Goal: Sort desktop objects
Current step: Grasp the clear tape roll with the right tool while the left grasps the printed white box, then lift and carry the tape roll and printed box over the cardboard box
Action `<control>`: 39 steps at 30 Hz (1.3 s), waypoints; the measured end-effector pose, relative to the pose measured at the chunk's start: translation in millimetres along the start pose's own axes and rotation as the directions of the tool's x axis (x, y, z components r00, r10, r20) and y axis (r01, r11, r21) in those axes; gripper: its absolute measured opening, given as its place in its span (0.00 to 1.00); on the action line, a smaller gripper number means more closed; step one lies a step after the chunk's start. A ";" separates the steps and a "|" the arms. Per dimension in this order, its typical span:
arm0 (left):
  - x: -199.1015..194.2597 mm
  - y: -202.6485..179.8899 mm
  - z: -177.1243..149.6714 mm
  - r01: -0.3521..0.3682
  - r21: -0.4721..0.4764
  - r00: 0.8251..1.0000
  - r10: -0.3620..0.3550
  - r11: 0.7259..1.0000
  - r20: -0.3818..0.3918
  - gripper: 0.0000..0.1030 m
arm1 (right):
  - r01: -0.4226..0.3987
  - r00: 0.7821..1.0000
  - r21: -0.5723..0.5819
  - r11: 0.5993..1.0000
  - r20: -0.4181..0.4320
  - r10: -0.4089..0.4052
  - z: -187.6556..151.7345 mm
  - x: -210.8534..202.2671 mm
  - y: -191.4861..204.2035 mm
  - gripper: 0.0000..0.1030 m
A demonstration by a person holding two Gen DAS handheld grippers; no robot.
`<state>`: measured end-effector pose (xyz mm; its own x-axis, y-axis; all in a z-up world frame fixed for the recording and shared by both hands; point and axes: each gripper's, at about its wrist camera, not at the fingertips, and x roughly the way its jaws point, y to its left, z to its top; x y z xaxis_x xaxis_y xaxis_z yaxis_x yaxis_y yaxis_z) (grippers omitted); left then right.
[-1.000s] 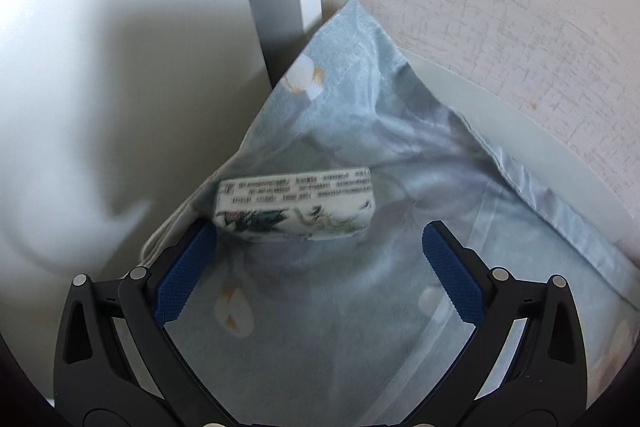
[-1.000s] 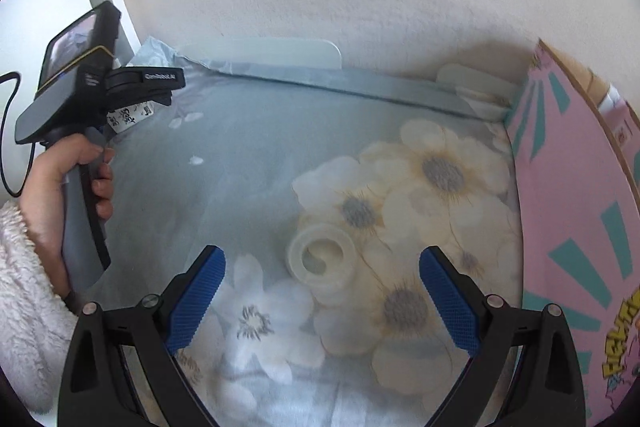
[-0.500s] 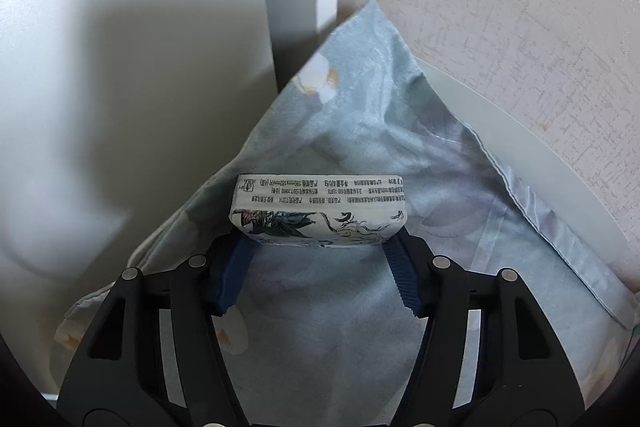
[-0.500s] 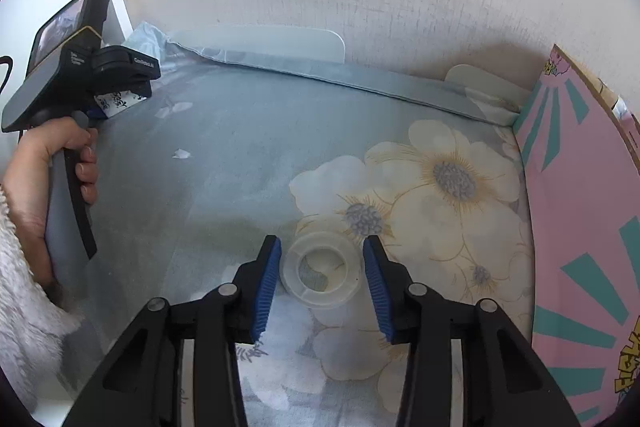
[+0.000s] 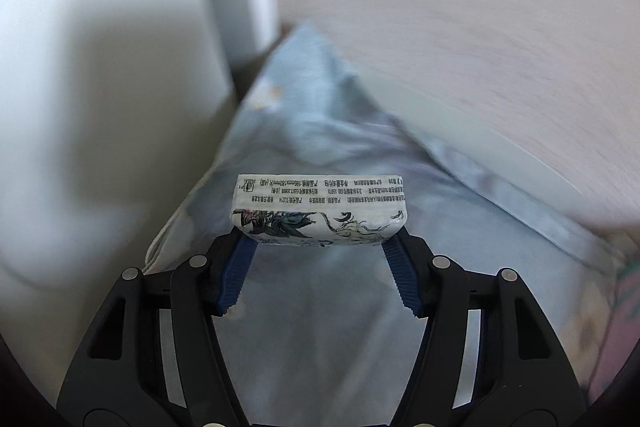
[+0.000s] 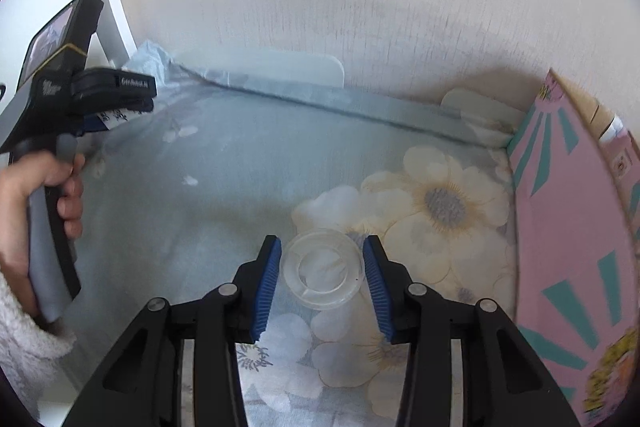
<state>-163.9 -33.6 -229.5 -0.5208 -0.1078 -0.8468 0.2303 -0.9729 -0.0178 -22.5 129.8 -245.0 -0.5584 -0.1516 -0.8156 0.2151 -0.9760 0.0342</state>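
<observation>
Two grabs going: the left gripper (image 5: 320, 247) pinches a flat printed tissue pack (image 5: 318, 211) by its ends, long axis crosswise, above the floral blue cloth (image 6: 240, 179). On that cloth, the right gripper (image 6: 322, 267) brackets a clear plastic tape ring (image 6: 322, 269), jaws narrowed, barely touching.

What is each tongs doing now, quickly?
Left tongs: closed on the white printed tissue pack.
Right tongs: closed around the clear plastic tape ring.
</observation>
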 end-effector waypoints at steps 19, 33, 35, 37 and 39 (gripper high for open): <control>-126.7 -151.0 83.9 0.430 0.650 0.900 -0.350 0.626 -0.259 0.57 | -0.075 0.997 -0.188 0.979 -0.026 0.071 84.1 -147.2 -100.4 0.38; -167.7 -315.9 -9.4 0.572 0.785 0.820 -0.195 0.238 -0.538 0.57 | -0.114 0.977 -0.286 0.951 -0.204 0.056 64.9 -182.3 -168.4 0.38; -167.2 -332.0 -21.1 0.580 0.785 0.814 -0.178 0.218 -0.553 0.57 | -0.120 0.972 -0.290 0.949 -0.229 0.053 55.7 -182.2 -174.6 0.38; -171.2 -348.4 -32.2 0.593 0.780 0.805 -0.167 0.200 -0.569 0.57 | -0.126 0.967 -0.293 0.948 -0.249 0.052 48.0 -183.2 -178.7 0.38; -170.3 -361.8 -45.5 0.605 0.775 0.796 -0.148 0.184 -0.587 0.57 | -0.132 0.962 -0.290 0.948 -0.270 0.052 39.4 -182.0 -185.6 0.38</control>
<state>-121.2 346.1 -103.1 0.0335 0.1778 -0.9835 -0.9094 -0.4029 -0.1038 7.7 332.4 -80.1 -0.3098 -0.1541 -0.9382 0.5098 -0.8598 -0.0272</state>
